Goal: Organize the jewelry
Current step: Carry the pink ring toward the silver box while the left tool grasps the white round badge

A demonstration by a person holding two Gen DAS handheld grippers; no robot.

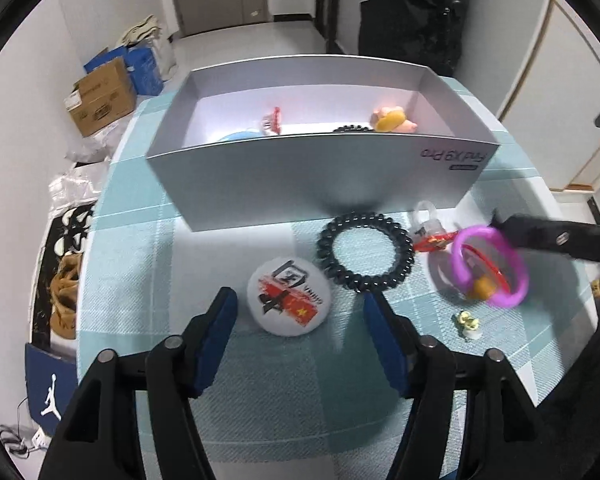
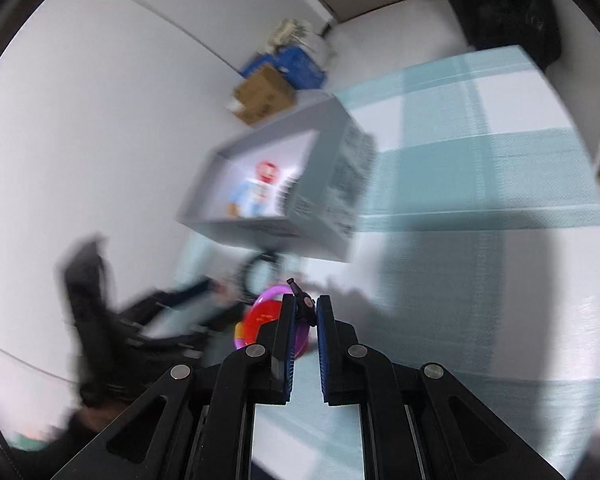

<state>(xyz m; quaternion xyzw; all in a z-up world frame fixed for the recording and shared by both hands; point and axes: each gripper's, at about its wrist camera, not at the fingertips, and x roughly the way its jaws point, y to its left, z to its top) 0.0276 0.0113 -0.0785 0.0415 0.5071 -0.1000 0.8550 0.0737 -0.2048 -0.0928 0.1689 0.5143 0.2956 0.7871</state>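
Left gripper (image 1: 300,312) half open above round badge (image 1: 289,297); right gripper (image 2: 305,305) at three o'clock, clamped on purple bangle (image 1: 489,265).

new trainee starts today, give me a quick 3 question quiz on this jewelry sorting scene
1. True or false: the black coil hair tie lies on the cloth outside the grey box.
2. What does the right gripper hold? A) purple ring item B) round badge C) nothing
3. Which gripper has nothing between its fingers?

Key: 1 true. 2 A. 3 the left gripper.
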